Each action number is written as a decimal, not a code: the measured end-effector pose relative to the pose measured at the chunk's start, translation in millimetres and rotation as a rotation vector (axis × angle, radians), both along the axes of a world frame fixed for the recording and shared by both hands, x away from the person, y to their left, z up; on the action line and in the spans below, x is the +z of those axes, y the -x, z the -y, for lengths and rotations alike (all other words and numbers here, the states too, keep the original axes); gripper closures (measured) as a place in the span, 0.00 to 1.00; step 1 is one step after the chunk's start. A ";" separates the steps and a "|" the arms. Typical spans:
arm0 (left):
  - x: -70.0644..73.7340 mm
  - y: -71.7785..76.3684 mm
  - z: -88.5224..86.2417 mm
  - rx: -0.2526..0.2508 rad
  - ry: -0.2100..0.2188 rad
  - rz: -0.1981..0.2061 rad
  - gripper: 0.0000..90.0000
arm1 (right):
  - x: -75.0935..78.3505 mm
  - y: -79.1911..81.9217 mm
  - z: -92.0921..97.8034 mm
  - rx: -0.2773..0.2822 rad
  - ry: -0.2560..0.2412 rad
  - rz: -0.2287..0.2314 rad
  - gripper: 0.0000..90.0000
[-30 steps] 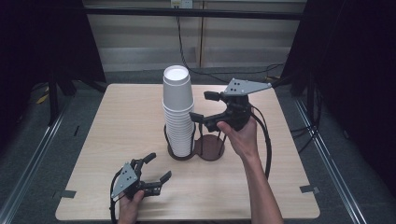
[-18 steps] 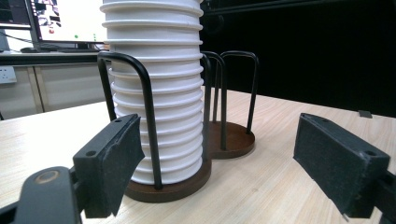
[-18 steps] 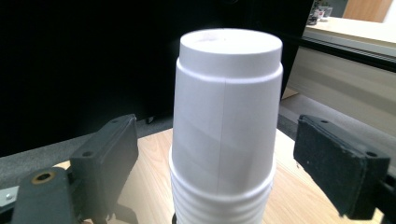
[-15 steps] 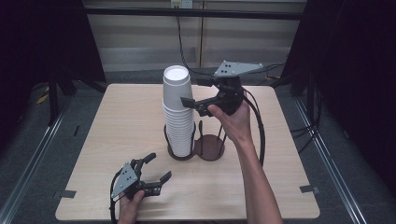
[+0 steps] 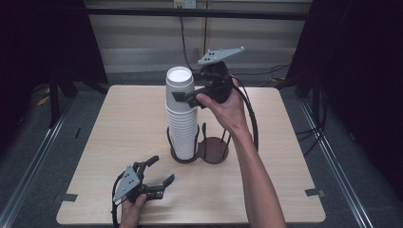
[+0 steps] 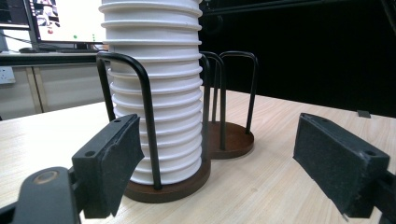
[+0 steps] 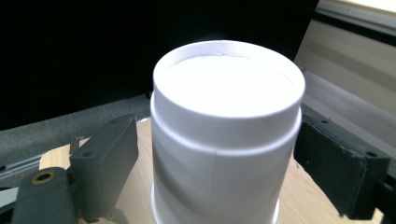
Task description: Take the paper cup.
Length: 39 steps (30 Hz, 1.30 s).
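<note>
A tall stack of upturned white paper cups stands in the left ring of a dark brown two-ring holder with black wire loops. My right gripper is up at the top of the stack and is open. In the right gripper view its jaws straddle the topmost cup, the left one a little apart from it and the right one very close. My left gripper rests low near the table's front edge, open and holding nothing. It faces the stack and the holder.
The wooden table has bare room on both sides of the holder. The holder's right ring holds no cups. Black cables trail from the right gripper over the table's far right. Dark curtains and metal floor rails surround the table.
My right gripper has risen from beside the holder's lower part to the top of the stack, and its jaws now sit around the top cup. The left gripper has stayed put.
</note>
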State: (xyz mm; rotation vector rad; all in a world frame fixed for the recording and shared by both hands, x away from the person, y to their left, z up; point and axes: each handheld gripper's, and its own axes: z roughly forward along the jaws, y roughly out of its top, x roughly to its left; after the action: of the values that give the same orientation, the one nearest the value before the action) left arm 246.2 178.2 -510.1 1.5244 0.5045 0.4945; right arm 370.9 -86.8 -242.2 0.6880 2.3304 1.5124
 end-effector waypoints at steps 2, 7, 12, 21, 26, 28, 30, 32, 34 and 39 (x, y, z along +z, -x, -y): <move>0.0 0.0 0.0 0.000 0.000 0.000 0.17 | 2.1 -2.3 -5.1 0.003 0.034 -0.010 0.15; 0.0 0.0 0.0 0.000 0.000 0.000 0.17 | 5.2 -5.8 -10.0 0.001 0.073 -0.025 0.15; 0.1 -0.1 -0.2 0.003 -0.002 0.002 0.17 | 7.3 -8.1 -12.6 0.007 0.097 -0.039 0.16; 0.0 0.0 0.1 0.001 0.000 -0.001 0.17 | 8.5 -8.8 -13.8 -0.007 0.104 -0.031 0.21; 0.0 0.0 0.0 0.001 0.000 0.000 0.17 | 9.9 -7.6 -13.2 -0.010 0.097 -0.024 0.23; 0.0 0.0 0.0 0.000 0.000 -0.001 0.17 | 10.7 -6.8 -13.5 -0.016 0.096 -0.022 0.23; 0.0 0.0 0.0 0.000 0.000 0.000 0.17 | 10.9 -6.9 -13.0 -0.017 0.091 -0.020 0.23; 0.0 0.0 0.0 0.000 0.000 0.000 0.17 | 11.0 -7.0 -12.5 -0.016 0.085 -0.022 0.23; 0.0 0.0 0.0 0.000 0.000 0.000 0.17 | 11.1 -7.0 -12.0 -0.016 0.079 -0.019 0.24; 0.0 0.1 0.0 0.000 0.000 0.000 0.17 | 11.3 -7.0 -11.4 -0.013 0.072 -0.014 0.24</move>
State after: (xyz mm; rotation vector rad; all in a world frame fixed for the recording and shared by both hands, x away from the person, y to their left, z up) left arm 246.2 178.2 -510.1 1.5242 0.5052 0.4944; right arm 377.8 -75.4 -230.9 0.6960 2.3739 1.4146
